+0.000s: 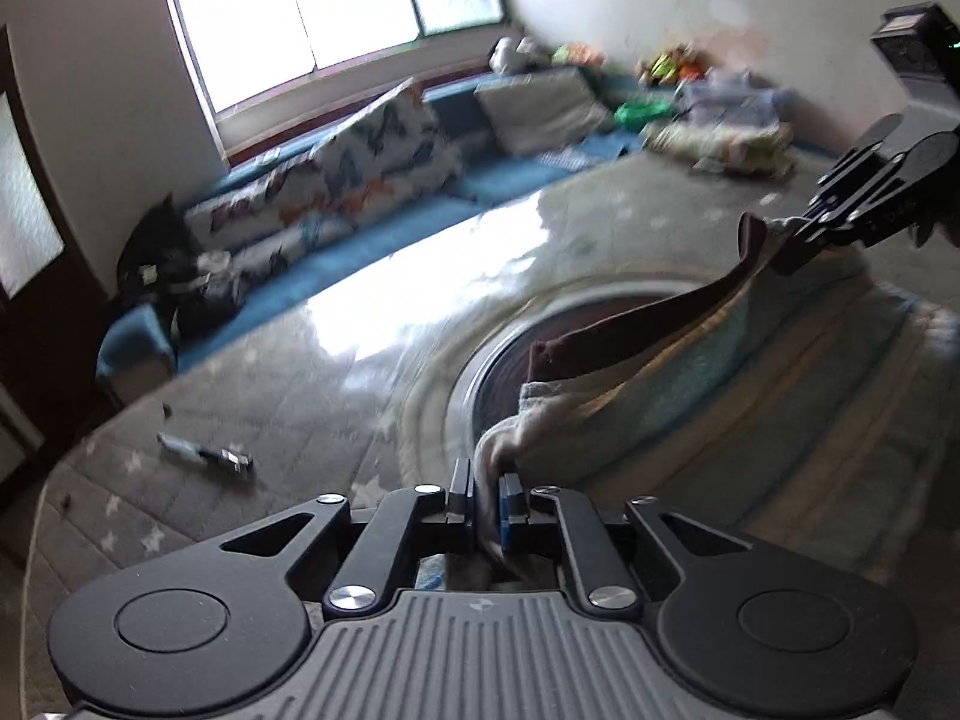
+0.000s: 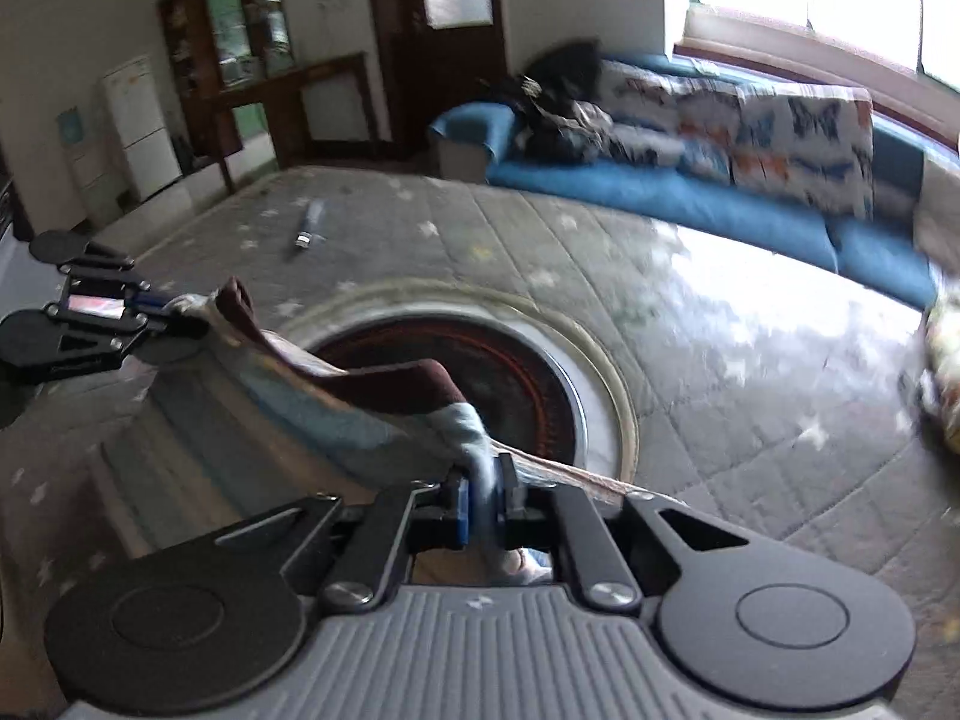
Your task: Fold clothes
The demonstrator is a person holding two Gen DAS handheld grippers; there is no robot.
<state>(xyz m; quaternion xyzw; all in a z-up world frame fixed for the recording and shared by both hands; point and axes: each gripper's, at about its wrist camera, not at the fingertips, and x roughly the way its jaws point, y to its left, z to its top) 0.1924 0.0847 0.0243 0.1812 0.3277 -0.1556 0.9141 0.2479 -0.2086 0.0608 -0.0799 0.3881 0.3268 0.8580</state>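
Here, garment: a striped pale-blue and cream cloth with a dark brown band point(image 1: 708, 354) hangs stretched between the two tools, above the grey star-patterned quilted mat point(image 1: 240, 396); its lower part drapes at the right of the left-wrist frame.
Left hand-held gripper point(image 1: 486, 501): bottom centre of its own view, pointing forward and slightly down; its blue-padded jaws are clamped onto a bunched whitish corner of the cloth.
Left tool from the other camera: at the left edge of the right-wrist frame point(image 2: 153, 306), roughly level, tips aimed toward the centre and pinching the cloth's far corner.
Right hand-held gripper point(image 2: 483, 495): bottom centre of its view, jaws closed on a pale-blue fold of the same cloth.
Right tool from the other camera: at the right edge of the left-wrist frame point(image 1: 798, 234), tilted, tips pointing lower left, with the brown band pinched there.
Under the cloth: a round dark-red disc with a pale ring point(image 2: 516, 384) set in the mat.
Left of frame: a small silver and black cylinder point(image 1: 204, 451) lies on the mat.
Background: a blue floor cushion with butterfly-print pillows point(image 1: 372, 150) under a bright window point(image 1: 324, 0); blurred.
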